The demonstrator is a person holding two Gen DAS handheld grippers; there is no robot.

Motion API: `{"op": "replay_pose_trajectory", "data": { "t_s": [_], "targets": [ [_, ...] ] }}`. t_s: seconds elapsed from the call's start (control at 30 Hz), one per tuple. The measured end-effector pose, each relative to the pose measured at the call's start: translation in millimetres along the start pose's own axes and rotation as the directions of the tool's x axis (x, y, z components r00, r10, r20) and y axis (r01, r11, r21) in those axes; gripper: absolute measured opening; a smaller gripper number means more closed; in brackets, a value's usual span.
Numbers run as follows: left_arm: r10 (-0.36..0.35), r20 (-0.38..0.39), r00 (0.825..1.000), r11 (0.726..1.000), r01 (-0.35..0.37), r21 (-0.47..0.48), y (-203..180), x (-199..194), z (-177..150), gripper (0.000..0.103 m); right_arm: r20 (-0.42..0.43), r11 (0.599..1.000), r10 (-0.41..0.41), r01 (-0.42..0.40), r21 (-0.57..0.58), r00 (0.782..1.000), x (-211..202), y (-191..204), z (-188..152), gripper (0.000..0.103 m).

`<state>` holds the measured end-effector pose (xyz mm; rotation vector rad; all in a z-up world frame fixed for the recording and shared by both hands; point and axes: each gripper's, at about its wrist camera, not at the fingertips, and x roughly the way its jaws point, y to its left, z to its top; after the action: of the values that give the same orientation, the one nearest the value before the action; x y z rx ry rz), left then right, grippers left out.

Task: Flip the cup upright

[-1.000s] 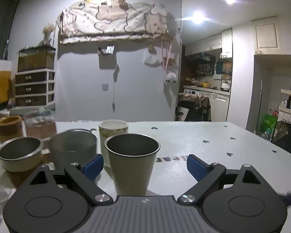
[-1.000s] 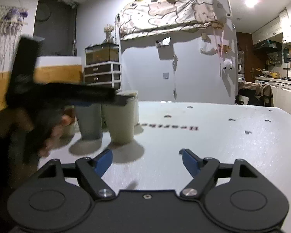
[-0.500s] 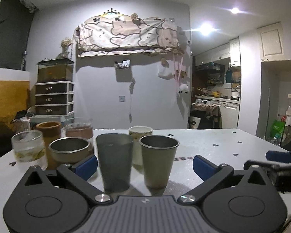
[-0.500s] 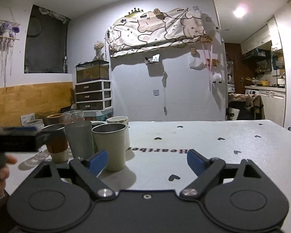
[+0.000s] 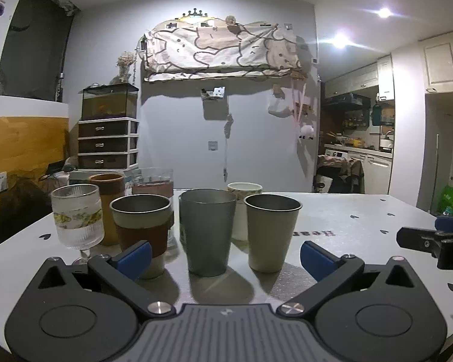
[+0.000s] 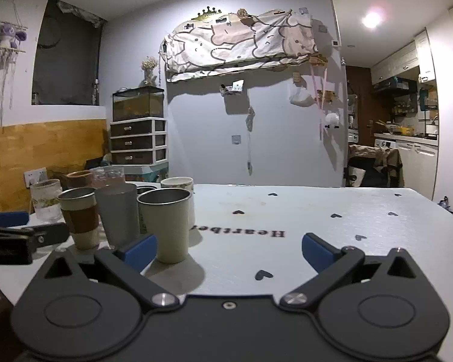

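Observation:
A beige metal cup (image 5: 271,235) stands upright on the white table (image 5: 362,220), mouth up. It also shows in the right wrist view (image 6: 166,223). A grey tumbler (image 5: 207,230) stands upright just left of it. My left gripper (image 5: 225,256) is open and empty, pulled back from both cups. My right gripper (image 6: 229,249) is open and empty, with the beige cup just beyond its left finger (image 6: 137,250). The right gripper also shows at the right edge of the left wrist view (image 5: 435,239).
Several other cups stand upright on the left: a brown-sleeved metal cup (image 5: 142,229), a ribbed glass (image 5: 77,217), a white patterned cup (image 5: 244,208), a brown cup (image 5: 105,181) and a clear tumbler (image 5: 152,179). The table has black hearts and lettering (image 6: 241,232).
My left gripper has pulled back from the beige cup, which stays upright on the table. My right gripper has drawn back too, and the left gripper no longer blocks its view.

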<state>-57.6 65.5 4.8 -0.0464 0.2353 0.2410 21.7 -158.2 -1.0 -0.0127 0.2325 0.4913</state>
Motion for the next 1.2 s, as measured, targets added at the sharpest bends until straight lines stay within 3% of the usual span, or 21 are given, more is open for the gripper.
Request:
{"op": "replay_pose_trajectory", "data": {
  "t_s": [1.2],
  "targets": [
    [0.013, -0.014, 1.000, 1.000, -0.013, 0.006, -0.4, 0.7, -1.0, 0.103, -0.014, 1.000, -0.007, 0.007, -0.005, 1.000, 2.2, 1.8, -1.1, 0.103]
  ]
}}
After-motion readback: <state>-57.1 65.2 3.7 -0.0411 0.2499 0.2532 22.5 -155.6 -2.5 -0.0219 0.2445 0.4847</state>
